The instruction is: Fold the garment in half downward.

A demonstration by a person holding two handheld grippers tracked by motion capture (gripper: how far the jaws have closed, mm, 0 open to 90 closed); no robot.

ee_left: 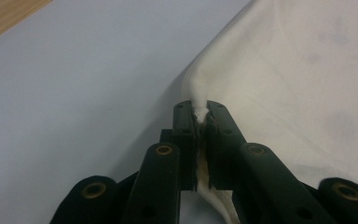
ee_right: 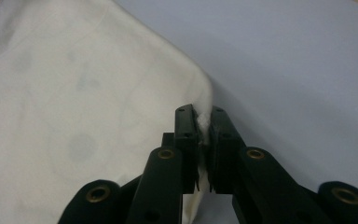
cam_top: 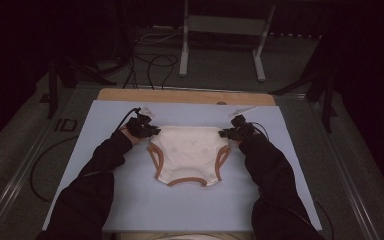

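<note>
From my seat at the controls, the nearest edge of the desk (cam_top: 130, 97) is cut off by the bottom of the high view, and my two dark sleeves (cam_top: 95, 175) cover its near corners. The garment (cam_top: 190, 152), cream with brown trim at the leg openings, lies flat on the pale blue mat (cam_top: 130, 210), its brown-edged bottom toward me and its top edge away from me. I can make out faint spots on the cloth in both gripper views, but not what they are.

My left gripper (cam_top: 147, 129) sits at the garment's top left corner, jaws clamped together on a pinch of the cream cloth; in the left gripper view a white fold pokes out between the tips and more cloth hangs below them. My right gripper (cam_top: 230, 133) sits at the garment's top right corner, jaws likewise pressed shut on a small bunch of cloth. My hands are mostly hidden behind the grippers' black bodies.

Beyond the garment, a strip of bare wood shows past the far edge of the mat. Past that lies a grey floor (cam_top: 220, 65) with loose black cables (cam_top: 155, 67) and a white metal frame (cam_top: 225, 30). The room behind it is too dark to read.
</note>
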